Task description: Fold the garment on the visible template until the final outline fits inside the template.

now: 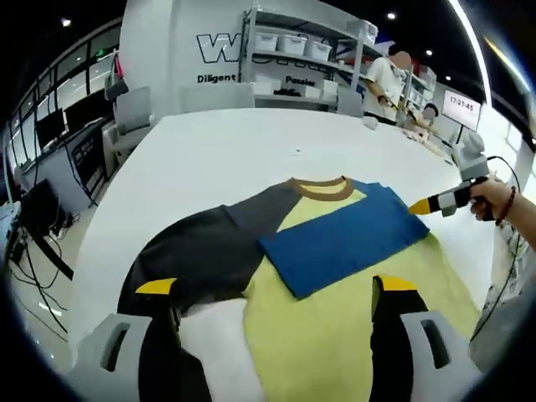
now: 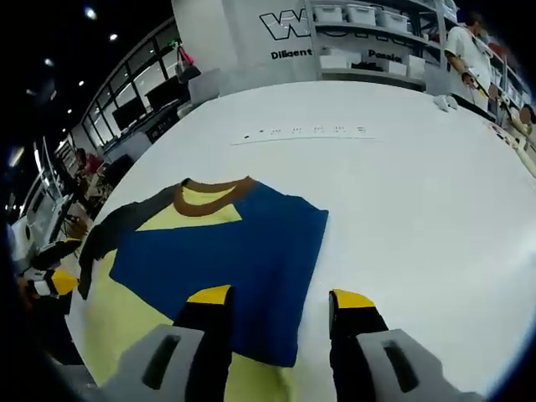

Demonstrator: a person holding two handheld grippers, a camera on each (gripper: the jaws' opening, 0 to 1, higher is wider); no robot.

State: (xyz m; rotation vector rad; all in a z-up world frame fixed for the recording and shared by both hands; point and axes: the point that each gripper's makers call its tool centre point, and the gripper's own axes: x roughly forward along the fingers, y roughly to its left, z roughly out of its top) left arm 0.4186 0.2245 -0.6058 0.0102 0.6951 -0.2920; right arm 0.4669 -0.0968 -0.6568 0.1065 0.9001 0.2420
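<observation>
A yellow T-shirt (image 1: 335, 335) with a brown collar (image 1: 322, 189) lies flat on the white table (image 1: 226, 151). Its blue sleeve (image 1: 343, 239) is folded across the chest, and its dark grey sleeve (image 1: 201, 251) spreads out to the left. My left gripper (image 1: 275, 289) hovers open above the shirt's lower part, nothing between its fingers. The right gripper (image 1: 440, 202), held by a hand (image 1: 494, 201), sits at the shirt's right edge. In the right gripper view, my right gripper (image 2: 280, 297) stands open over the blue sleeve (image 2: 226, 251), near the brown collar (image 2: 209, 197). The left gripper (image 2: 50, 280) shows at the left edge.
A row of small dark marks (image 2: 301, 130) crosses the table (image 2: 402, 193) beyond the shirt. Shelves with white bins (image 1: 293, 42) stand behind the table. A person (image 1: 385, 79) stands at the far right corner. The table's left edge (image 1: 100, 209) drops to the floor.
</observation>
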